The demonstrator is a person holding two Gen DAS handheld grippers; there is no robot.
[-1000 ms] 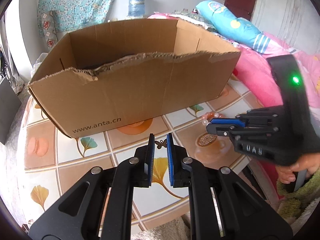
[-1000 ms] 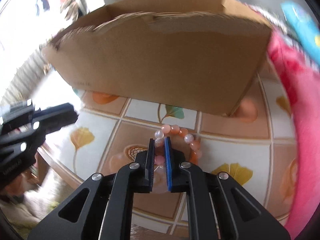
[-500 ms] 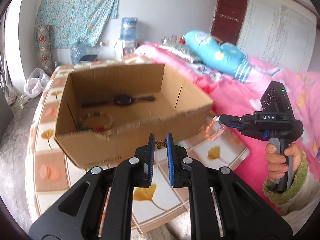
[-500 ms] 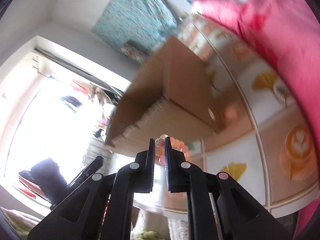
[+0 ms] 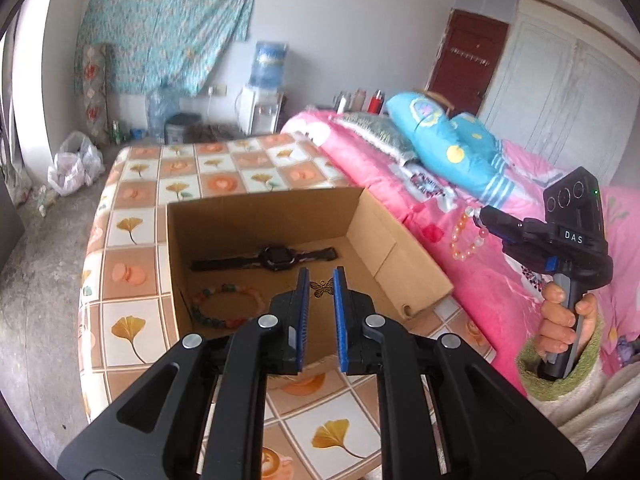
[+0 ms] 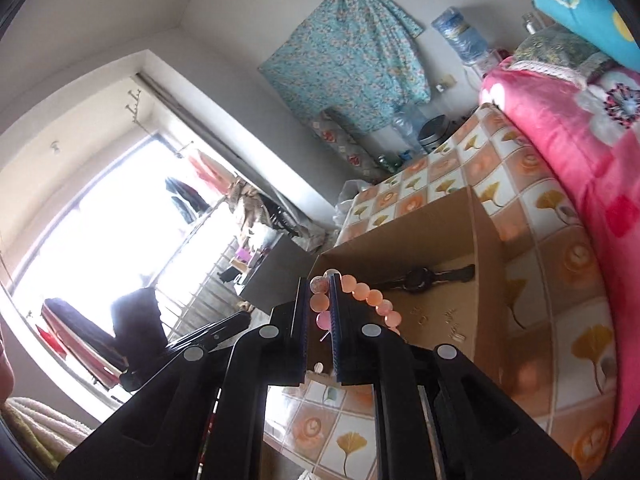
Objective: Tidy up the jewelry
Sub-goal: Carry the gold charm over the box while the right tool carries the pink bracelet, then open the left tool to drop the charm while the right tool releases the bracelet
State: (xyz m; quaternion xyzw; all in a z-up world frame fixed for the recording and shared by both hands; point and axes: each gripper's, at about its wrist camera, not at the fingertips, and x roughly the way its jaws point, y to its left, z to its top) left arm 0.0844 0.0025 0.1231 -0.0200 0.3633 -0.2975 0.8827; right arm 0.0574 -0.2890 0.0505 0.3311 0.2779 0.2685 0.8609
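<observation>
R tongs (image 6: 320,304): clamped on pink bead bracelet (image 6: 362,292), pinch at one spot near pad tips, rest of loop hanging free to the side. Probably gripped that way so beads drop clear on release. Held in air beside cardboard box (image 5: 404,264), above pink quilt (image 5: 472,280), not yet over box opening.

L tongs (image 5: 320,294): pressed nearly together on small butterfly charm (image 5: 322,289), seen between pad tips; contact not fully clear. Poised over near edge of box, angled down into it.

Box on tiled-pattern cloth (image 5: 132,224), open top, near wall torn low; likely serves as collection bin. Already inside: black wristwatch (image 5: 272,258) laid flat along far wall, multicolour bead bracelet (image 5: 228,306) in near-left corner.

Judgement: both items in carry stage, deposit pending. Risk: bracelet swinging, snagging box rim on way in.
</observation>
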